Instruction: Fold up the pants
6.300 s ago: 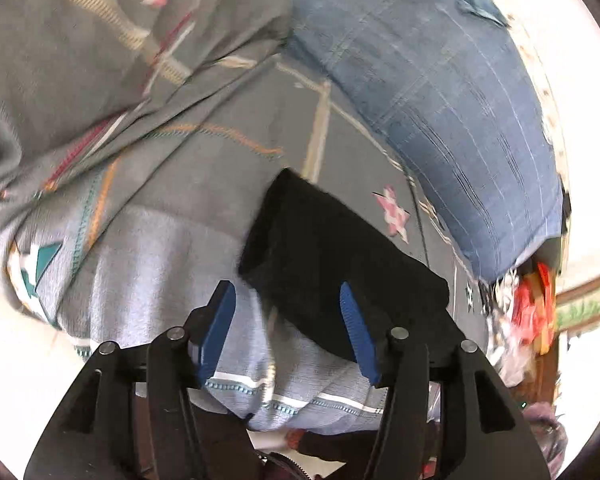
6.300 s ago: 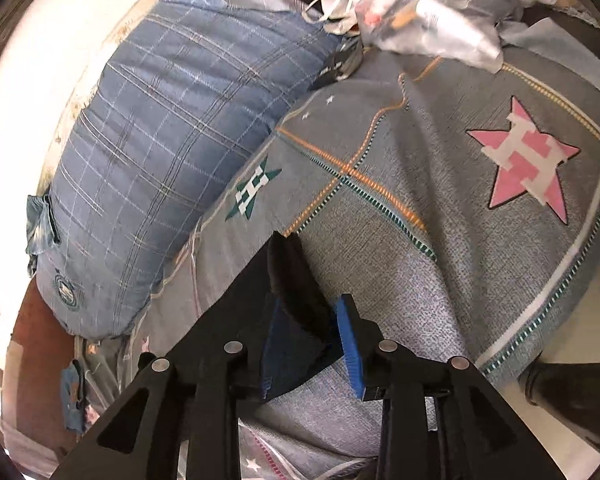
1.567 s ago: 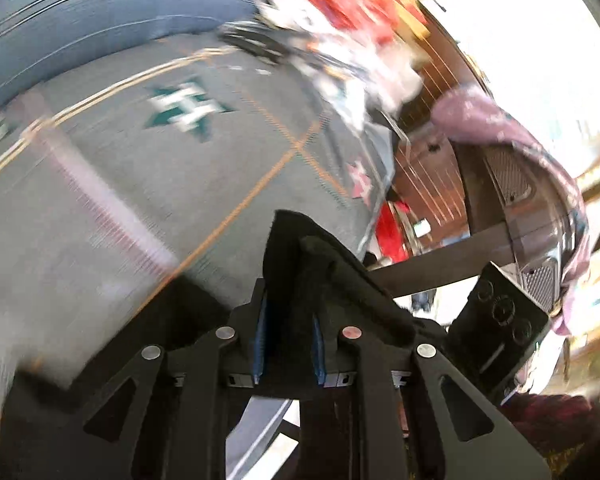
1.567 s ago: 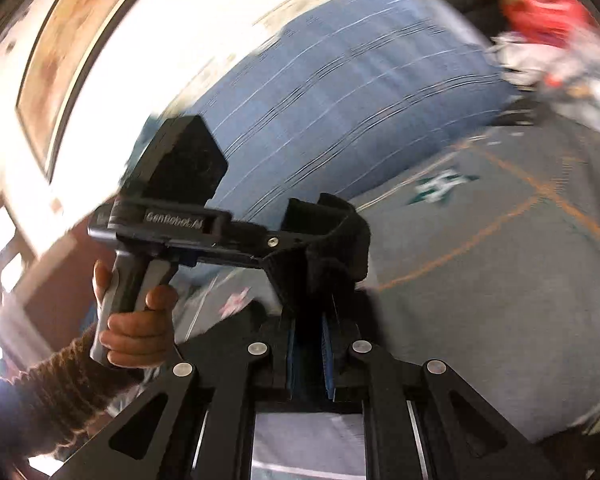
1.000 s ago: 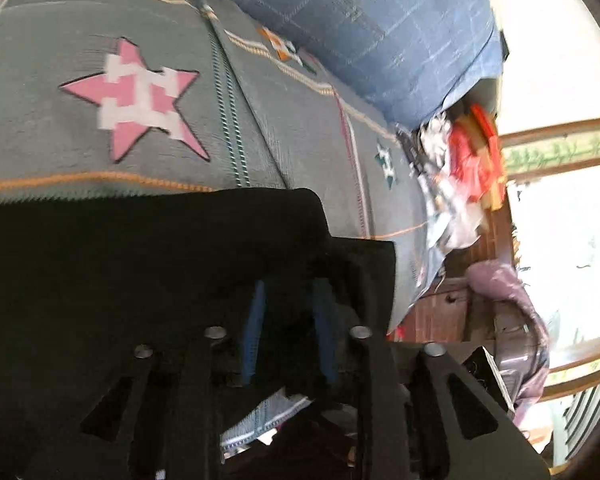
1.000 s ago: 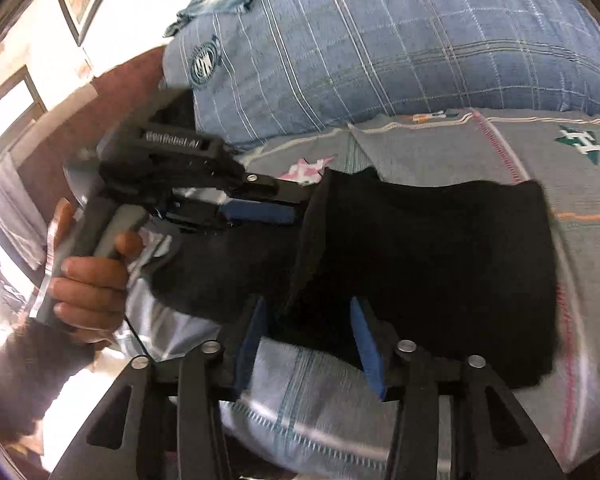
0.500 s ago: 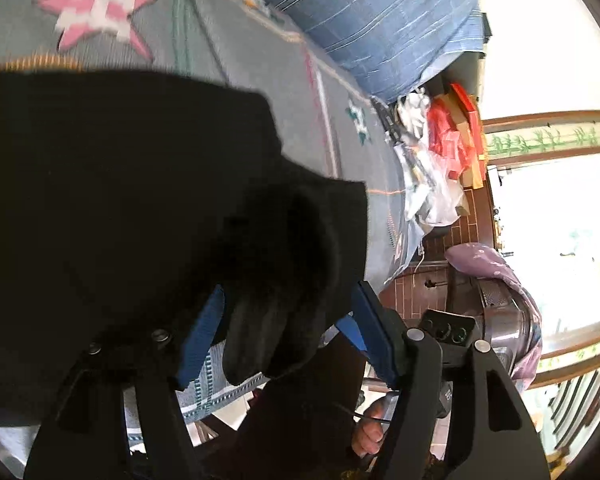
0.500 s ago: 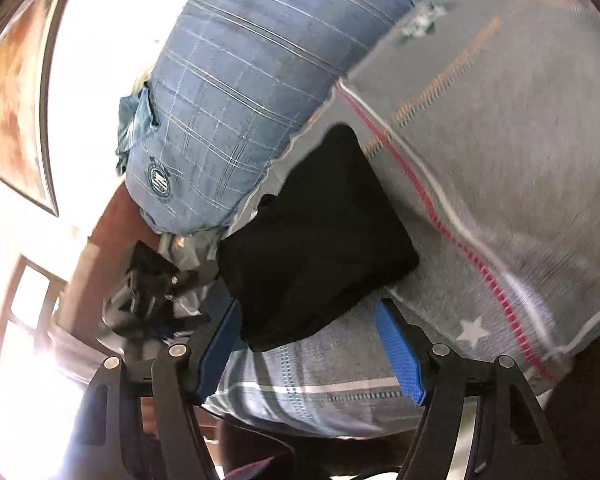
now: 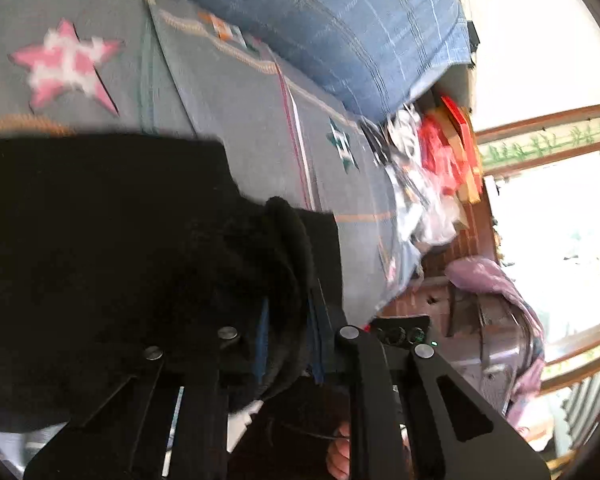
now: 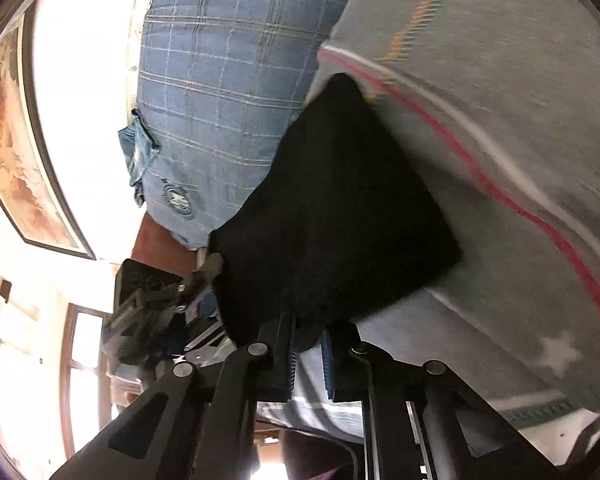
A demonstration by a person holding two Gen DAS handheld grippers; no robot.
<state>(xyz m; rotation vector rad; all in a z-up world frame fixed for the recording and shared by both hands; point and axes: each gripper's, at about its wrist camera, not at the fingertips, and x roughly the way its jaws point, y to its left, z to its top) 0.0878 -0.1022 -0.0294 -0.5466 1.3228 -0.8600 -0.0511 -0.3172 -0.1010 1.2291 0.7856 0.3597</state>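
Both tongs have just closed narrow on the near edge of the folded black fleece pants [image 10: 332,216], the left tongs [image 9: 286,320] and right tongs [image 10: 308,344] at opposite corners, the bundle lying forward of them along the grey star-patterned bed's [image 9: 236,92] near edge.

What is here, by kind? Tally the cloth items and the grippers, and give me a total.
Black pants: 1
Blue plaid pillow: 1
Grey star-patterned bedspread: 1
Grippers: 2, the left gripper and the right gripper; the jaws of both have just been closing and pinch the pants' cloth
Total: 5
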